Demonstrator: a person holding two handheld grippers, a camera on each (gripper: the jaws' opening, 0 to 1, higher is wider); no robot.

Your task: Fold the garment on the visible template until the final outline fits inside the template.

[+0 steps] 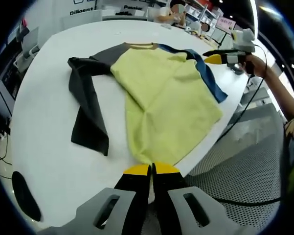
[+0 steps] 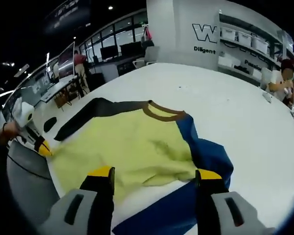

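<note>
Garment [image 1: 161,98] lies spread on the white tabletop [image 1: 44,147], its hem at the near edge. Left hand-held gripper [image 1: 151,169] is clenched on the hem at six o'clock. Right hand-held gripper [image 2: 154,172] stands released, jaws apart over the blue sleeve [image 2: 205,156].

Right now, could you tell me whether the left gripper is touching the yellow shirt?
Touching. In the left gripper view, the left gripper has its jaws shut on the bottom hem of the yellow shirt, right at the table's edge.
</note>
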